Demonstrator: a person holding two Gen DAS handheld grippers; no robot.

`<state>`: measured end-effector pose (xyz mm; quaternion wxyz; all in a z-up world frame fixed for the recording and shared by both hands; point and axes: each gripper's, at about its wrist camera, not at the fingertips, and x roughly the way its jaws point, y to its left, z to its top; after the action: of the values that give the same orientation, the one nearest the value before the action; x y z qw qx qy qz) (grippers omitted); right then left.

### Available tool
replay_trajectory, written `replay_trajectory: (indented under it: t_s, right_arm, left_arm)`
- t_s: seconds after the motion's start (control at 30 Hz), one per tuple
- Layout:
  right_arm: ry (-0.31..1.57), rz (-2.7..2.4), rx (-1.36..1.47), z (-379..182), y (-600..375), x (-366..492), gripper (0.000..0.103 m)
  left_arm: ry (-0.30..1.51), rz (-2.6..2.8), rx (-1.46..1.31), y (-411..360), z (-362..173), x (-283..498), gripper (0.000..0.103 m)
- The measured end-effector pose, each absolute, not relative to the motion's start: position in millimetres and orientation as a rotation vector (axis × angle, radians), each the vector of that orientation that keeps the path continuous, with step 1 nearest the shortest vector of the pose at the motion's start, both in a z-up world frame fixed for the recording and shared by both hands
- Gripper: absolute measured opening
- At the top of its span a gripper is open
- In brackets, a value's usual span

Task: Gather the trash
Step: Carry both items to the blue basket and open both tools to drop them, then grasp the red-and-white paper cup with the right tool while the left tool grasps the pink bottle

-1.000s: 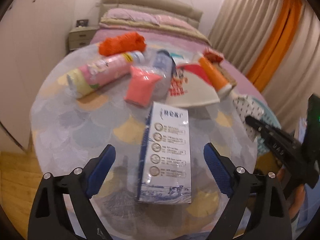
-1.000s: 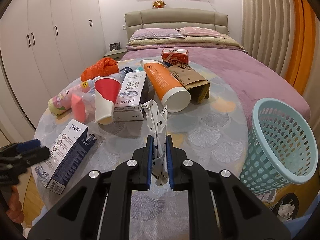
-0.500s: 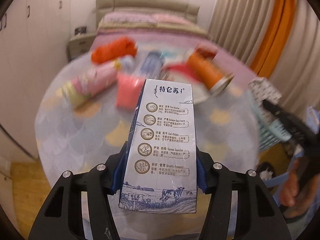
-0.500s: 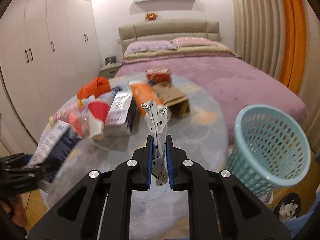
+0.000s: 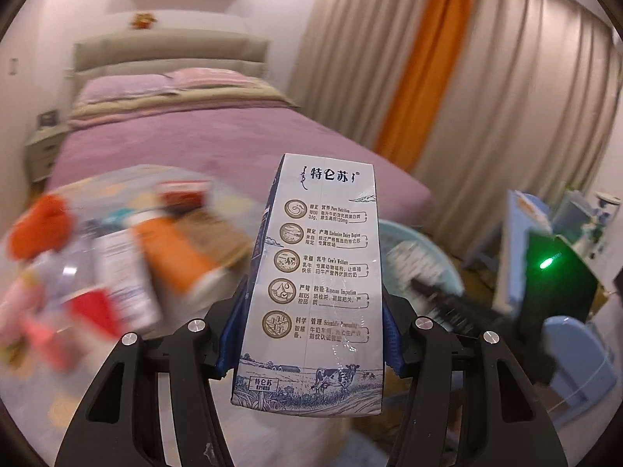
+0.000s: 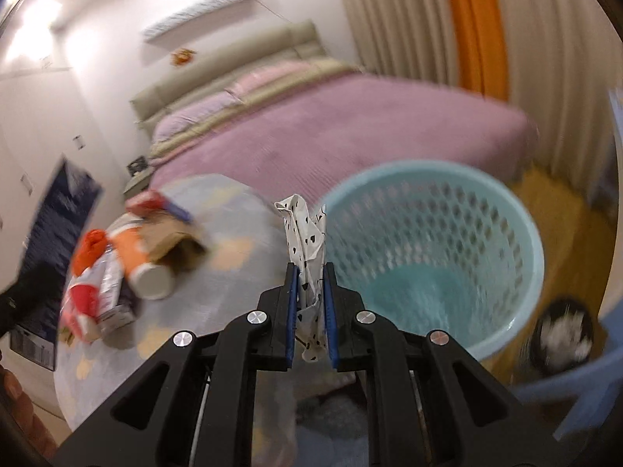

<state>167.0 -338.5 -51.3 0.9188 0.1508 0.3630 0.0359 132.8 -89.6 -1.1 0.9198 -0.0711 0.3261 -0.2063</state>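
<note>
Right wrist: tongs pinch wrapper (spotted).

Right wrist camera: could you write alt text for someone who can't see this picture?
The right gripper is shut on a crumpled white wrapper with black spots, just in front of an open light blue mesh basket. To the left, a round table holds blurred litter; a purple bed lies behind.

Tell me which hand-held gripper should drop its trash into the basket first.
Right. The right hand-held gripper, shut on the spotted wrapper, is almost over the blue basket. The left hand-held gripper holds the milk carton farther back.
</note>
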Motion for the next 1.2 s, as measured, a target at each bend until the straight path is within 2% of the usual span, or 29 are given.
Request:
replay_trajectory:
  t_s: [0.3,0.47,0.5,0.53,0.57,0.63,1.1,1.2]
  right_arm:
    - [0.867,-0.048,0.316,-99,-381,195,0.011]
    - [0.897,-0.058,0.335,-109,-392,197,0.015]
    - [0.901,-0.061,0.334,-110,-393,197,0.017]
    - [0.906,-0.063,0.336,-110,-392,197,0.026]
    - [0.906,-0.062,0.34,-111,-393,196,0.04]
    - [0.897,-0.068,0.345,-110,-395,193,0.049]
    - [0.824,-0.037,0.322,-79,-381,174,0.048]
    - [0.79,0.007,0.3,-64,-365,168,0.048]
  left_arm:
    - [0.813,-0.564,-0.149,-173,-45,213,0.055]
    - [0.89,-0.613,-0.192,-188,-74,237,0.056]
    - [0.903,-0.621,-0.198,-188,-79,243,0.056]
    - [0.907,-0.623,-0.202,-192,-82,244,0.056]
    - [0.909,-0.627,-0.209,-193,-85,238,0.058]
    - [0.908,-0.63,-0.218,-189,-89,238,0.064]
    - [0.804,-0.592,-0.195,-159,-56,199,0.064]
    - [0.746,-0.565,-0.198,-139,-40,180,0.069]
